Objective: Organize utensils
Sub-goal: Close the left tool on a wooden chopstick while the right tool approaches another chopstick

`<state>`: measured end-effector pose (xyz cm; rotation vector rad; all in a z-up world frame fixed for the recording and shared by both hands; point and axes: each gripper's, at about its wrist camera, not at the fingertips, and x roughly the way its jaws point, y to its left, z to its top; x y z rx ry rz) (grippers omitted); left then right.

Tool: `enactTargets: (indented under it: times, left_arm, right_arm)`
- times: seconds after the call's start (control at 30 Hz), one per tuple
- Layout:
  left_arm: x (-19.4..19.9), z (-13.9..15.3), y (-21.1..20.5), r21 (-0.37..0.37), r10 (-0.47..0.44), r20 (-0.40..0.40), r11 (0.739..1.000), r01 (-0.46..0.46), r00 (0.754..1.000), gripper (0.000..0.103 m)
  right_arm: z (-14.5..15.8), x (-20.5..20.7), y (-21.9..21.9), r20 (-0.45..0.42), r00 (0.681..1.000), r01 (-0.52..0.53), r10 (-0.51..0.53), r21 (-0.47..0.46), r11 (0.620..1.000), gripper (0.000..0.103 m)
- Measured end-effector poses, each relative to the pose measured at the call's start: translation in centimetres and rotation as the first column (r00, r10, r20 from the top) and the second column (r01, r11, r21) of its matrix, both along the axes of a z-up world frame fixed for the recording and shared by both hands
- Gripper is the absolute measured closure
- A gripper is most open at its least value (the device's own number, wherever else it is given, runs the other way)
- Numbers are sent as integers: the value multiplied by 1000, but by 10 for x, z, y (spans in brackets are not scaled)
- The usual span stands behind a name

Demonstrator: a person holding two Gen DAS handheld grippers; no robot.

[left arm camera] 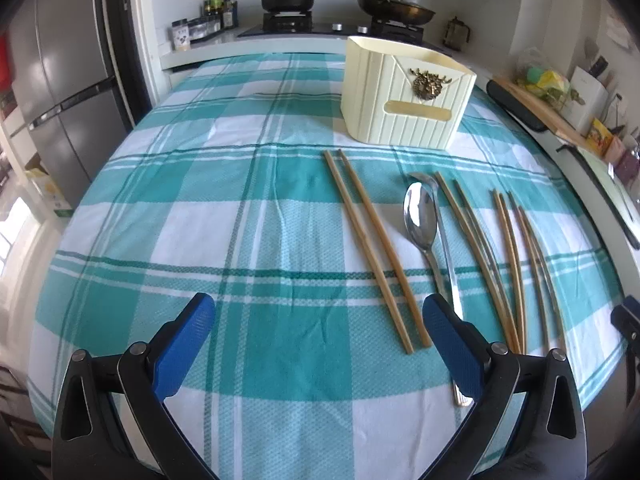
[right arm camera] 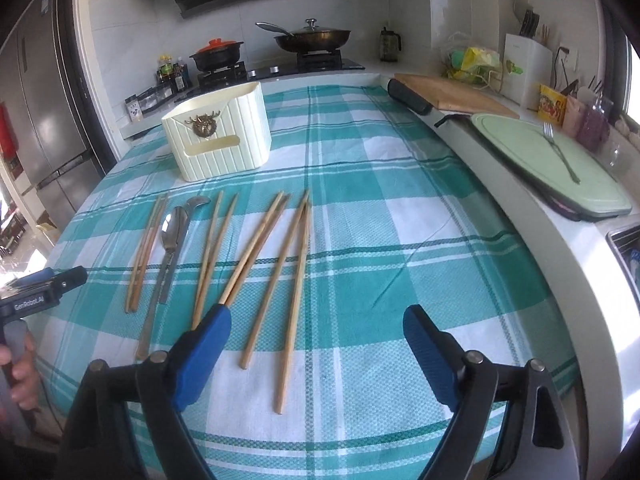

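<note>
My left gripper [left arm camera: 318, 334] hangs above the near part of the teal-and-white checked tablecloth [left arm camera: 248, 184], its blue-padded jaws spread wide with nothing between them but cloth. My right gripper [right arm camera: 318, 338] is also spread wide and holds nothing; the near ends of some chopsticks lie on the cloth beneath and between its fingers, untouched as far as I can tell.

The utensils lie in a loose row across the middle of the table. From the left wrist view, a pair of long wooden chopsticks [left arm camera: 374, 248] sits to the left of a shiny metal spoon [left arm camera: 420, 224], with a second metal utensil [left arm camera: 442, 232] just beside it, its shape unclear. Further right lie more wooden chopsticks [left arm camera: 508, 256], fanned and partly crossing.

Beyond them, at the far side of the table, stands the cream ribbed utensil holder with a brass ornament [left arm camera: 404, 96], upright and well apart from the row.

On the right counter, a metal fork [right arm camera: 560, 152] lies on a pale green cutting board [right arm camera: 528, 160].
</note>
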<state>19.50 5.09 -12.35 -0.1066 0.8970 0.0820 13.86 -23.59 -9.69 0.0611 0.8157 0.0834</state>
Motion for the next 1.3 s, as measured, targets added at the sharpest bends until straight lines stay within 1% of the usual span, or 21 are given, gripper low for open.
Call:
enactTargets:
  times: [0.07, 0.13, 0.23, 0.37, 0.43, 0.5, 0.6, 0.73, 0.87, 0.93, 1.0, 1.03, 1.07, 1.1, 1.13, 1.17, 1.2, 1.23, 1.27, 1.3]
  left_arm:
    - [11, -5, -1, 4, 8, -3, 1000, -8, 1000, 0]
    - [21, -11, -1, 19, 19, -1, 1000, -19, 1000, 0]
    - [33, -21, 0, 41, 41, -14, 998, -40, 999, 1]
    - [43, -31, 4, 23, 49, -42, 999, -48, 998, 1]
    - [46, -32, 3, 13, 41, -44, 999, -41, 998, 1]
    - [48, -33, 1, 15, 33, -43, 999, -32, 999, 1]
    - [51, -36, -1, 31, 34, -48, 999, -32, 998, 1]
    - [59, -43, -2, 39, 37, -59, 999, -35, 998, 1]
    - [67, -52, -4, 80, 43, -73, 996, -37, 996, 1]
    - [71, -57, -5, 97, 41, -75, 995, -33, 996, 0]
    - [73, -56, -5, 96, 34, -69, 995, -27, 997, 0]
    - [74, -56, -5, 98, 28, -71, 995, -21, 997, 0]
    - [74, -55, -5, 100, 21, -73, 995, -14, 997, 1]
    - [73, -55, -5, 101, 14, -75, 995, -7, 997, 1]
    - [72, -54, -4, 92, 1, -77, 996, 6, 997, 7]
    - [71, -54, -4, 70, -18, -78, 997, 23, 997, 16]
    - [70, -53, -4, 54, -33, -79, 998, 37, 996, 20]
    - [68, -52, -5, 62, -35, -79, 997, 40, 996, 25]
    - [67, -50, -6, 73, -41, -79, 996, 47, 996, 34]
    - [66, -49, -7, 74, -51, -78, 996, 57, 996, 41]
  right_arm:
    - [-5, 5, -1, -14, 1000, -1, 1, 7, 1000, 15]
    - [-8, 10, -2, -22, 1000, -3, 3, 2, 1000, 21]
    - [-10, 17, -4, -31, 1000, -6, 6, 8, 1000, 23]
    - [-17, 26, -8, -40, 999, -6, 6, 9, 1000, 23]
    - [-20, 31, -8, -51, 999, -11, 12, 17, 1000, 31]
    - [-22, 34, -7, -61, 998, -22, 24, 26, 999, 34]
    - [-23, 37, -1, -67, 997, -45, 46, 23, 999, 43]
    - [-25, 39, 5, -74, 995, -71, 72, 13, 997, 45]
    - [-30, 44, 7, -93, 991, -92, 92, 8, 996, 45]
    - [-36, 51, 9, -117, 987, -109, 108, 2, 994, 45]
    - [-43, 58, 10, -144, 983, -118, 115, -8, 993, 45]
    - [-47, 62, 12, -161, 980, -124, 120, -17, 992, 48]
    - [-50, 65, 14, -175, 977, -132, 125, -31, 991, 52]
    - [-54, 69, 17, -189, 973, -143, 130, -52, 988, 63]
    - [-57, 72, 19, -200, 970, -151, 135, -67, 986, 69]
    - [-59, 75, 21, -207, 969, -158, 139, -78, 984, 70]
    - [-59, 77, 23, -199, 970, -163, 142, -97, 982, 74]
    - [-59, 80, 25, -199, 969, -169, 144, -113, 979, 78]
    - [-58, 84, 26, -201, 968, -174, 148, -117, 978, 80]
    - [-58, 89, 26, -204, 967, -178, 154, -106, 978, 81]
